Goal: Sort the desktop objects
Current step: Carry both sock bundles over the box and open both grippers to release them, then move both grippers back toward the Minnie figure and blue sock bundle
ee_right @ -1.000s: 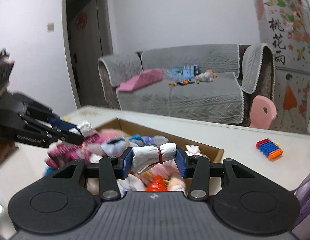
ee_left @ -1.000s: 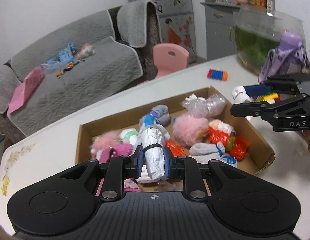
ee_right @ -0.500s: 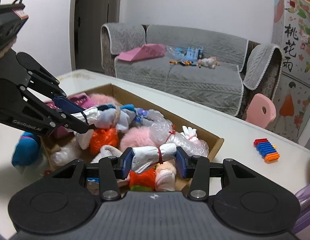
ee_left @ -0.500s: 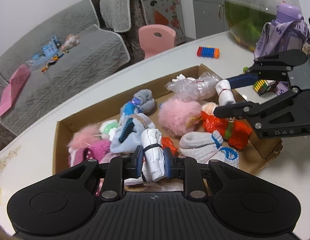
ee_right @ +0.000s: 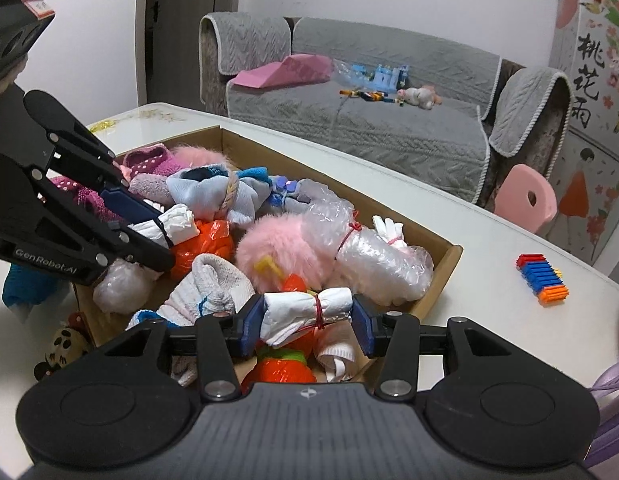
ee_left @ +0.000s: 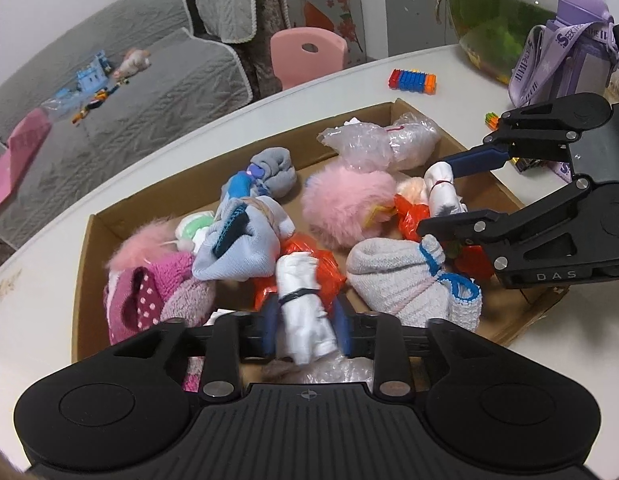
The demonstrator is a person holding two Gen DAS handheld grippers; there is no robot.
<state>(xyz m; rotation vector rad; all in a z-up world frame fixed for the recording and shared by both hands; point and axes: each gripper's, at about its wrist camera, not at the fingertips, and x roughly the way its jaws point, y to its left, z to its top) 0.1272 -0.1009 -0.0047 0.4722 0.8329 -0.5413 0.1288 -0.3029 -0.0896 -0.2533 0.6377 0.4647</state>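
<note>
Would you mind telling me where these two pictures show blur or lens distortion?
Left wrist view: the white bundle between the left tool's fingers is motion-smeared, and the table edge bows. Right wrist view: sharp throughout, though the doorframe leans from fisheye curvature.

White bundle [ee_left: 304, 303] between parted fingers [ee_left: 269, 326]

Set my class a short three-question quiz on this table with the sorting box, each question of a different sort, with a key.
1. The white bundle between the fingers of the right gripper is tied with a band of which colour? A red, B blue, C green.
2. True or false: the strip of coloured blocks lies inside the cardboard box.
3. Fill in: the purple bottle stands next to the glass ___.
Key: 1 A. 2 false: it lies on the table, outside the box. 3 fish bowl.
</note>
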